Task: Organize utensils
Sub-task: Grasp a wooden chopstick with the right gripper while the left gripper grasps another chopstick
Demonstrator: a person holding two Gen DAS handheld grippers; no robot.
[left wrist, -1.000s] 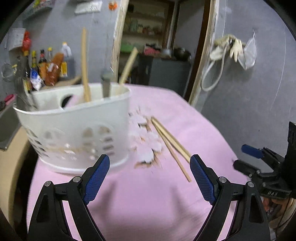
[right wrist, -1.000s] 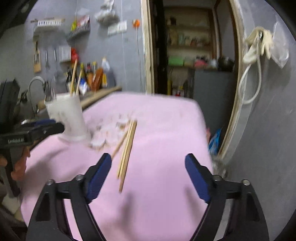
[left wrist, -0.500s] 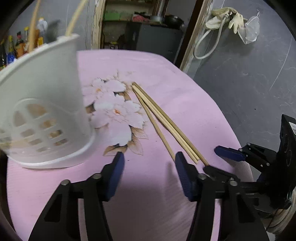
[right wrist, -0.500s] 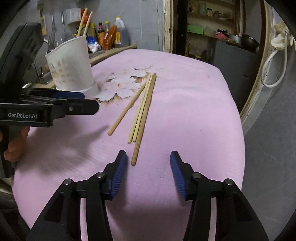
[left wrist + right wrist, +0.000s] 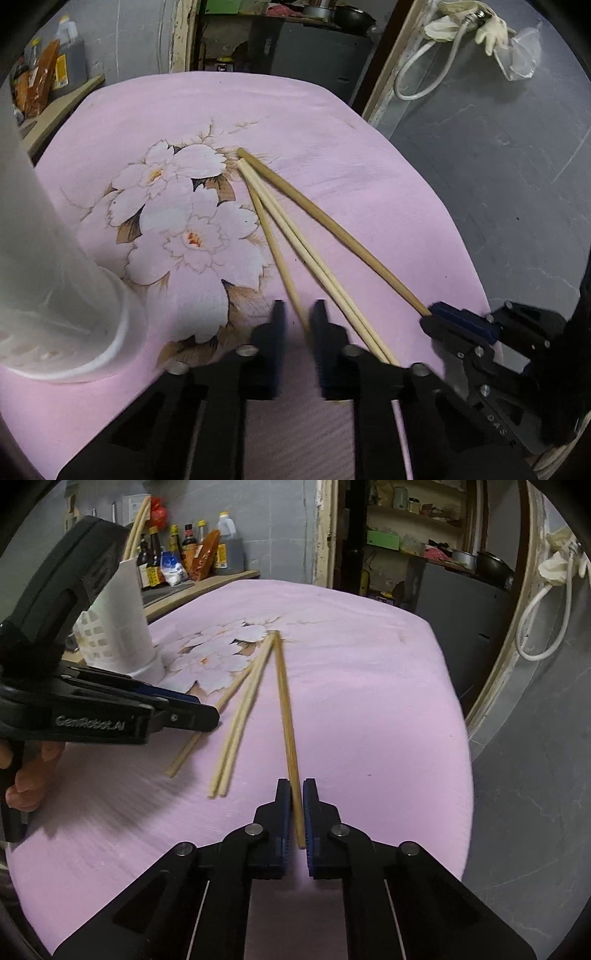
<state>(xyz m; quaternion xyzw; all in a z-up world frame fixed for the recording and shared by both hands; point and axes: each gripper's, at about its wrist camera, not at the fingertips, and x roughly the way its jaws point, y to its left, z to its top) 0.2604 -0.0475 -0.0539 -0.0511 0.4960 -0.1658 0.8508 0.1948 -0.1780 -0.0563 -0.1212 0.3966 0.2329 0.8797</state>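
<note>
Several wooden chopsticks lie fanned out on the pink flowered cloth. My right gripper (image 5: 297, 805) is shut on the near end of the darker chopstick (image 5: 285, 709), seen also in the left wrist view (image 5: 332, 229). My left gripper (image 5: 298, 321) has its jaws nearly closed around the near end of the leftmost chopstick (image 5: 275, 254); it shows blurred, and there is a small gap either side. A pair of pale chopsticks (image 5: 314, 262) lies between them. The white perforated utensil holder (image 5: 118, 627) stands at the left with chopsticks in it.
The cloth-covered table (image 5: 369, 686) drops off at the right to a grey floor. Sauce bottles (image 5: 177, 554) stand on a counter behind the holder. A doorway with shelves is at the back. A hose and gloves (image 5: 461, 33) hang on the wall at right.
Both grippers moved forward and down to the chopstick ends and closed from half open. The right one now grips the darker chopstick, which has swung away from the pale pair.
</note>
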